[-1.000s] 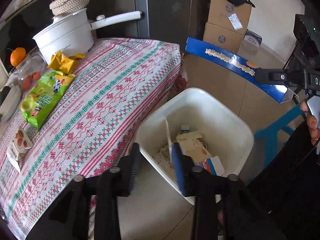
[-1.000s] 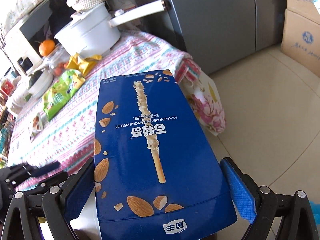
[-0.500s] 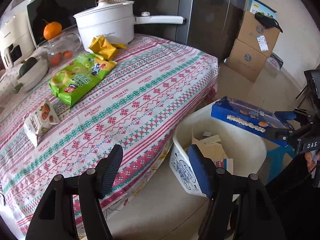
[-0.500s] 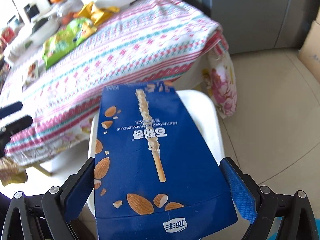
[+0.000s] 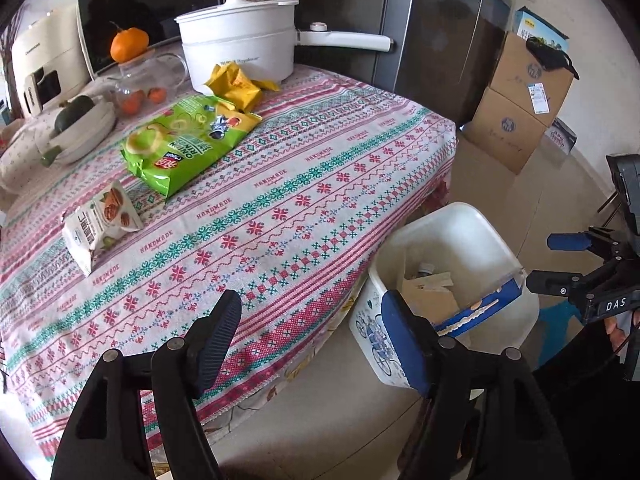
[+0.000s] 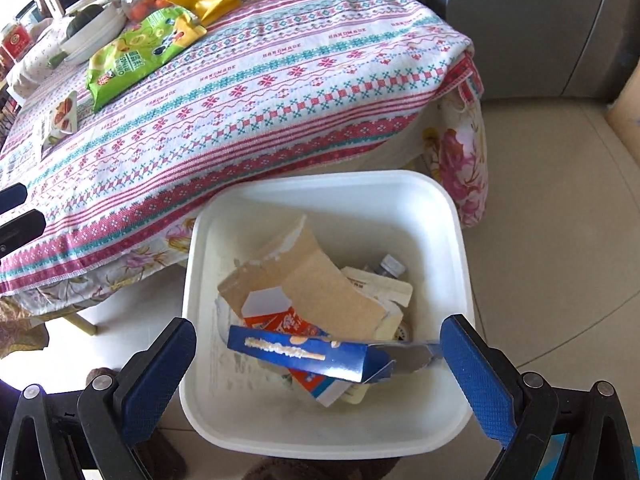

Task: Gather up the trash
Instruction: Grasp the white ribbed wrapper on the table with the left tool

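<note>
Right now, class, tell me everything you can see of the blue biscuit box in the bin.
The blue biscuit box looks like thin printed cardboard, with a picture of a coated biscuit stick along its face. One end is open, showing a silvery inner lining. It lies tilted inside the white bin, on top of an orange-and-white carton and beside torn brown cardboard. The open right gripper hangs above it without touching. From the left wrist view, one end leans by the bin's far wall.

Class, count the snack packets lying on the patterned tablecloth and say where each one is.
3. A yellow packet by the white pot; a green packet just in front of it; a small white packet nearer the left edge. The dishes behind may hide others.
</note>
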A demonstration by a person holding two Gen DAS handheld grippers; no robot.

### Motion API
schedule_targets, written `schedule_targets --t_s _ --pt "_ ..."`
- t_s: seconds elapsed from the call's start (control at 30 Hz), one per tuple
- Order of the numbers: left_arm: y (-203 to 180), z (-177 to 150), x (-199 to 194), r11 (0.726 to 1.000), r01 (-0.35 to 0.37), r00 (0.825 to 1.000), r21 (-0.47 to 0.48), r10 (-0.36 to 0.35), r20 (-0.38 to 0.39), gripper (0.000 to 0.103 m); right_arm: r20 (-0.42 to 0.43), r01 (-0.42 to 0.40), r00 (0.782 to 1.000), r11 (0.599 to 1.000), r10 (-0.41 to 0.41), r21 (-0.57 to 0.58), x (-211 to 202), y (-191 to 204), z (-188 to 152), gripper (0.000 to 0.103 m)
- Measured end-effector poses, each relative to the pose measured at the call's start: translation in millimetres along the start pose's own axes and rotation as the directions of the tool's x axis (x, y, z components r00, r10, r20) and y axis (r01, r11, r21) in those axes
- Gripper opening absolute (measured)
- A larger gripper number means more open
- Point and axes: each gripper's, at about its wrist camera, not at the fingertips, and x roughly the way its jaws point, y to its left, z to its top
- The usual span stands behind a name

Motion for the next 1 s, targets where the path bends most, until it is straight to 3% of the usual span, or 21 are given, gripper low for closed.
schedule_targets --t_s 0.27,0.5,0.87,1.0 --pt "26.4 0.0 -4.7 0.998 -0.018 1.0 -0.061 0.018 0.005 0.075 -0.006 -0.008 1.0 1.0 0.008 -0.001 3.0 8.9 8.3 0.1" --pt "78.3 10.8 -10.9 0.983 -0.062 0.998 -0.174 0.064 0.008 0.075 -0.016 -0.04 0.999 0.999 0.04 -0.012 4.9 28.6 33.4 0.1" --pt "210.8 19.3 -4.1 0.9 -0.131 0.991 -0.415 0.136 -0.018 0.075 -0.028 -0.065 0.998 0.99 0.062 -0.129 16.4 82.2 87.2 0.1" --pt "243.6 15.6 16.0 0.871 -0.107 0.994 -0.48 0.11 -0.023 0.075 -0.033 -0.073 0.997 0.984 0.069 -0.163 28.5 99.9 106.1 0.1"
